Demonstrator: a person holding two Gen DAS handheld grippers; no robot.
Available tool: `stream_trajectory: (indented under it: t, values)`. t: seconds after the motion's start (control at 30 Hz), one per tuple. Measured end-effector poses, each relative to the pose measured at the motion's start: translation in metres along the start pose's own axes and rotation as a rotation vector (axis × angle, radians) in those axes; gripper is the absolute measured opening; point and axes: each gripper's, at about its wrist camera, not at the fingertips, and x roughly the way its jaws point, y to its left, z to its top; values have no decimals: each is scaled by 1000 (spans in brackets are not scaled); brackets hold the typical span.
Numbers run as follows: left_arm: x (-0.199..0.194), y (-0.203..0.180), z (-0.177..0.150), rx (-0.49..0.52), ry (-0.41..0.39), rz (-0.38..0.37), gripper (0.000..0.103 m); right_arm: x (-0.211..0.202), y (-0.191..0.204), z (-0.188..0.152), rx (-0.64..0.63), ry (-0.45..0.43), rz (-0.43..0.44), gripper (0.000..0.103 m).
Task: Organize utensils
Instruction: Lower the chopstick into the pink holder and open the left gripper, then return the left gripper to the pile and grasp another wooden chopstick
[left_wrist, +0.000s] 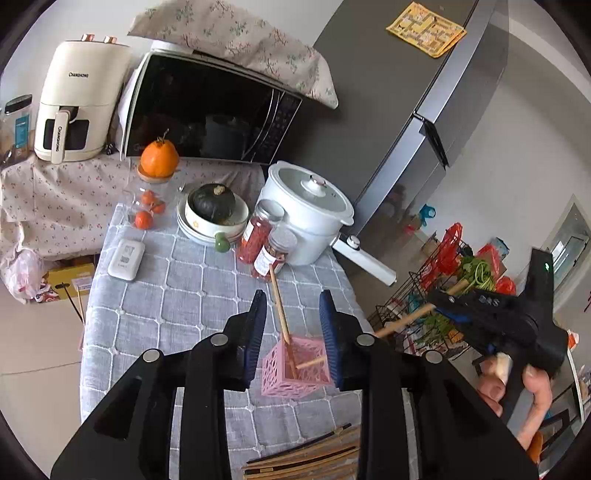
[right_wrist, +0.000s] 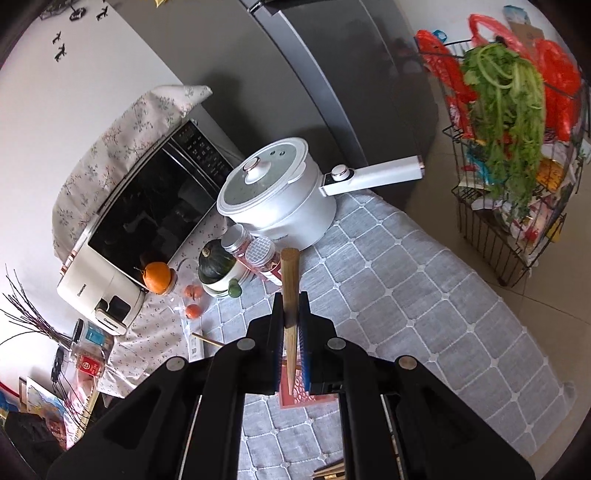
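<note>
a pink holder (left_wrist: 295, 369) with lattice sides stands on the grey checked tablecloth (left_wrist: 177, 288), low between the left gripper's (left_wrist: 293, 325) two blue-padded fingers (left_wrist: 258, 332), which stand apart on either side without touching it. two wooden chopsticks are in the holder: one chopstick (left_wrist: 279, 302) leans up and away from the gripper toward the jars, and a shorter end (left_wrist: 312, 363) pokes out over the holder's rim on the right. more chopsticks (left_wrist: 306, 458) lie in a loose pile on the cloth under this gripper, near the bottom edge. off to its right, past the table edge, a hand (left_wrist: 517, 391) holds the right gripper (right_wrist: 291, 306), and its jaws are closed on a wooden stick (right_wrist: 290, 295) that runs up between the pads and out past the tips; a bit of the pink holder shows below those jaws. ahead of both grippers stand two jars (left_wrist: 266, 240) with red contents, a white pot (left_wrist: 306, 210) with a long handle, a bowl with a dark green squash (left_wrist: 212, 203), and a microwave (left_wrist: 210, 114).
</note>
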Motion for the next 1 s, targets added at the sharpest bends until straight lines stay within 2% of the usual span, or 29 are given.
stream_trajectory:
  t: [0.07, 0.13, 0.17, 0.2, 0.37, 0.6, 0.73, 1.0]
  values:
    - [3, -1, -2, 9, 13, 4, 32, 12, 1, 1, 3, 23, 3, 15]
    - [5, -2, -4, 14, 22, 6, 36, 17, -2, -1, 15, 28, -7, 30]
    - [6, -2, -5, 19, 26, 8, 43, 16, -5, -4, 19, 25, -10, 39]
    - [7, -4, -6, 24, 30, 8, 46, 14, -8, -7, 22, 19, -11, 46]
    - [11, -13, -15, 55, 45, 9, 49, -1, -24, -24, 21, -23, -50, 65]
    - [22, -31, -32, 115, 81, 22, 73, -20, -51, -59, 19, -59, -123, 81]
    - [32, -41, -46, 152, 114, 36, 96, -26, -65, -78, -4, -67, -177, 92]
    - [63, -67, -80, 283, 228, 69, 96, -35, -73, -107, -156, -99, -346, 95]
